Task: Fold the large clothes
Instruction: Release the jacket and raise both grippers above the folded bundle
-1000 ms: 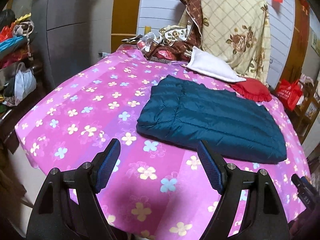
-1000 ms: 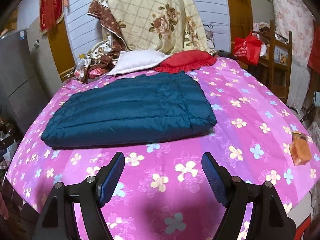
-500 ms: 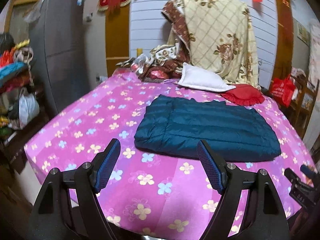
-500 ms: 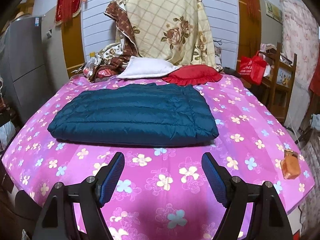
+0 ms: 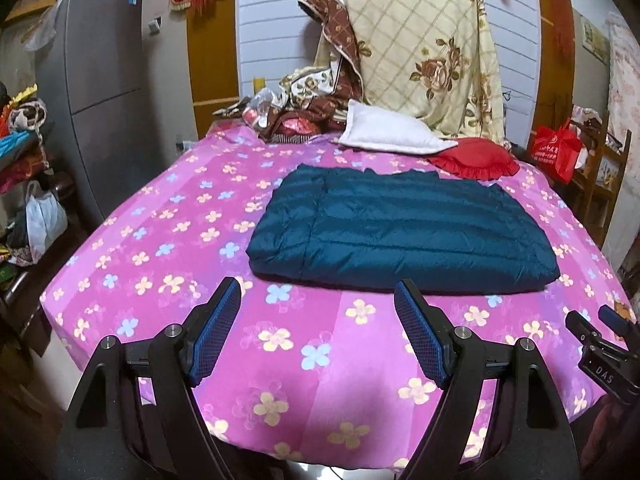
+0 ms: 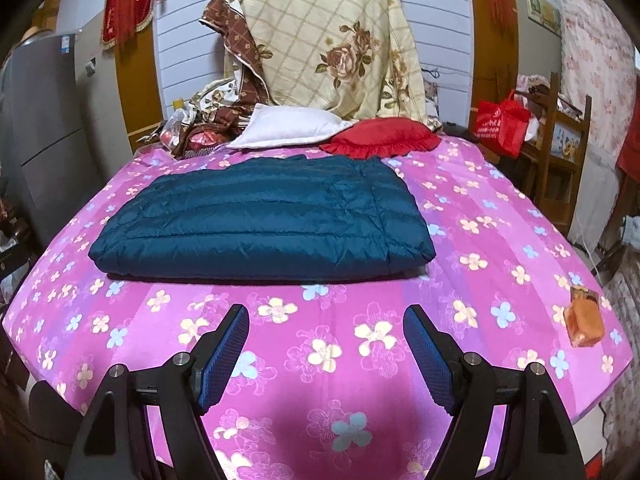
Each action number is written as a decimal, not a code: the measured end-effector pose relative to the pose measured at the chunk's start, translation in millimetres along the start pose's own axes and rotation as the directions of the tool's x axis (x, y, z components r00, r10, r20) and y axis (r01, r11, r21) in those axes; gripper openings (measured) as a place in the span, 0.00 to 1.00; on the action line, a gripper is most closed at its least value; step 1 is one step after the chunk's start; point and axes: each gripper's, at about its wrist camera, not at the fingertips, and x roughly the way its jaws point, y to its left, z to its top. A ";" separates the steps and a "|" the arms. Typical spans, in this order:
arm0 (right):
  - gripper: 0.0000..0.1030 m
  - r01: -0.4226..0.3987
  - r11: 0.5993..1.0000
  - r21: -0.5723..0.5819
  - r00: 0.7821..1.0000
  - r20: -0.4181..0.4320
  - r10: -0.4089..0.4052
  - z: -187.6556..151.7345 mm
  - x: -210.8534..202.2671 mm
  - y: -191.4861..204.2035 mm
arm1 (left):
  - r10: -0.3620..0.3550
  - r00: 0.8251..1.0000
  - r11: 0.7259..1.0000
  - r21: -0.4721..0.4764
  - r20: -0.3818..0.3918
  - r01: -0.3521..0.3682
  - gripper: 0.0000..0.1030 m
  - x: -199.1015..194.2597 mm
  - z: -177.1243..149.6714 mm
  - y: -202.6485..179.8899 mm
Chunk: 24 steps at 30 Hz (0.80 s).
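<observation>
A dark teal quilted down garment (image 5: 400, 236) (image 6: 264, 224) lies folded into a flat rectangle on the bed's pink flowered sheet (image 5: 168, 240) (image 6: 480, 248). My left gripper (image 5: 318, 320) hovers open over the sheet near the bed's front edge, short of the garment's near edge, with nothing between its blue pads. My right gripper (image 6: 326, 344) is likewise open and empty above the sheet in front of the garment. The tip of the right gripper shows at the lower right of the left wrist view.
Behind the garment lie a white pillow (image 5: 388, 134) (image 6: 288, 128) and a red cushion (image 5: 476, 158) (image 6: 380, 138), with a floral quilt (image 5: 420, 48) hung behind. A small orange object (image 6: 584, 316) sits near the bed's right edge. A grey fridge (image 5: 104, 92) stands left; a wooden chair (image 6: 560, 148) with a red bag (image 6: 500, 122) stands right.
The left gripper has drawn back from the garment and rolled level, so more of the bed and room shows. The right gripper's view has levelled slightly. Both stay open.
</observation>
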 end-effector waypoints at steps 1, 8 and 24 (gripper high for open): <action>0.75 0.000 1.000 0.005 1.000 -0.005 0.000 -0.9 2.8 -1.5 | 0.001 1.000 1.000 -0.002 -0.009 -0.001 0.77 3.3 -1.4 0.2; 0.75 -0.008 0.999 0.050 0.998 -0.060 0.011 -7.9 22.4 -10.7 | 0.011 0.998 1.000 -0.007 -0.055 -0.011 0.77 23.1 -8.2 2.0; 0.75 0.014 0.989 0.145 0.994 -0.108 0.002 -0.5 60.6 -39.9 | 0.041 0.986 0.998 -0.037 -0.163 -0.048 0.77 79.8 -13.1 20.8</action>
